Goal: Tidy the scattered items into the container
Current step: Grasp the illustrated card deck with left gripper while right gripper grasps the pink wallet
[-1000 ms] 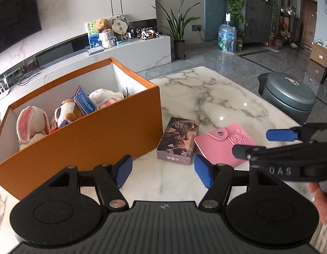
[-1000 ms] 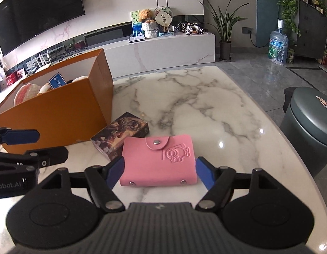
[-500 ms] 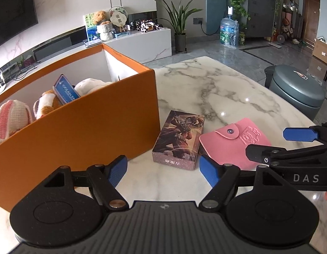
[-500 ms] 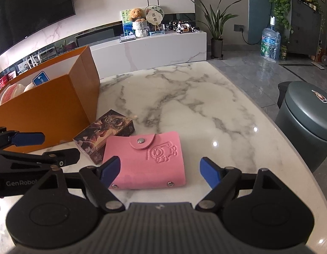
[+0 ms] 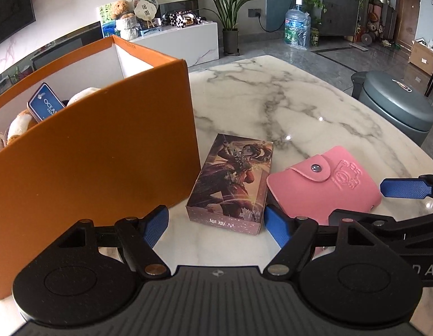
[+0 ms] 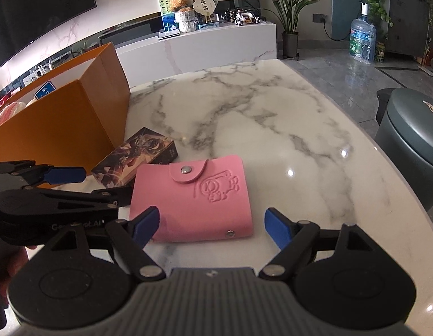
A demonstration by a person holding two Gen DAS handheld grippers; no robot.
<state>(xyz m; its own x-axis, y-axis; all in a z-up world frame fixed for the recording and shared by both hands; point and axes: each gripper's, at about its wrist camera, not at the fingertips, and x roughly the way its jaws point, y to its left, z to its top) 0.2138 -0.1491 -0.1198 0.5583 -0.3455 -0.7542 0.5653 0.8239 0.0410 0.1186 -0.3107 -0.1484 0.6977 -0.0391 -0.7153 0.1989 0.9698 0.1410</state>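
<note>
Left wrist view: the left gripper [image 5: 216,228] is held spread and empty above the near edge of the illustrated card box [image 5: 230,184], which lies flat just beside the orange container [image 5: 104,151] at 9 o'clock. The pink snap wallet [image 5: 323,187] is seen at 3 o'clock, close beside the box. Open marble tabletop [image 5: 286,98] extends toward 12 o'clock.

Right wrist view: the right gripper [image 6: 211,225] is held spread, its fingers flanking the wallet's near edge without contact. Clear marble lies from 12 to 3 o'clock, up to the table's rounded edge.
</note>
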